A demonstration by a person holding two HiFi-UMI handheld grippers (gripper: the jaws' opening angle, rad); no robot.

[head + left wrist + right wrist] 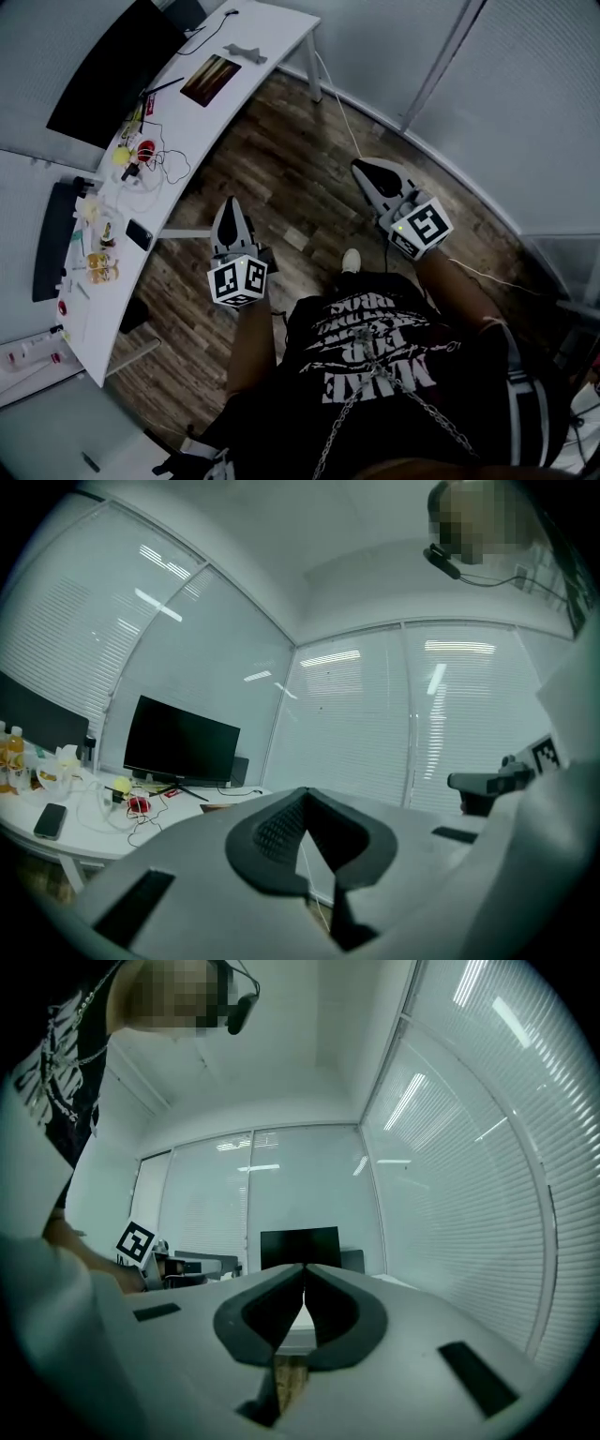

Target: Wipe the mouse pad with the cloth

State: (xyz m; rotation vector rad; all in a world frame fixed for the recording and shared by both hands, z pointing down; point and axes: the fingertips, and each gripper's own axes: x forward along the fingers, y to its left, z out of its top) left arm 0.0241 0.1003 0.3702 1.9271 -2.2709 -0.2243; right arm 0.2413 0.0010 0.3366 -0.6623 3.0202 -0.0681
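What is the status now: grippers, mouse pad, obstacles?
Left gripper shut, empty. Right gripper shut, empty. Mouse pad on desk, untouched; both grippers over the floor, apart from it. No obstacle seen.

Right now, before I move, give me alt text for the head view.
The left gripper and right gripper, both shut and empty, hang over the wood floor, away from the desk. The curved white desk along the left carries a black monitor, a dark mouse pad, a phone and cables.
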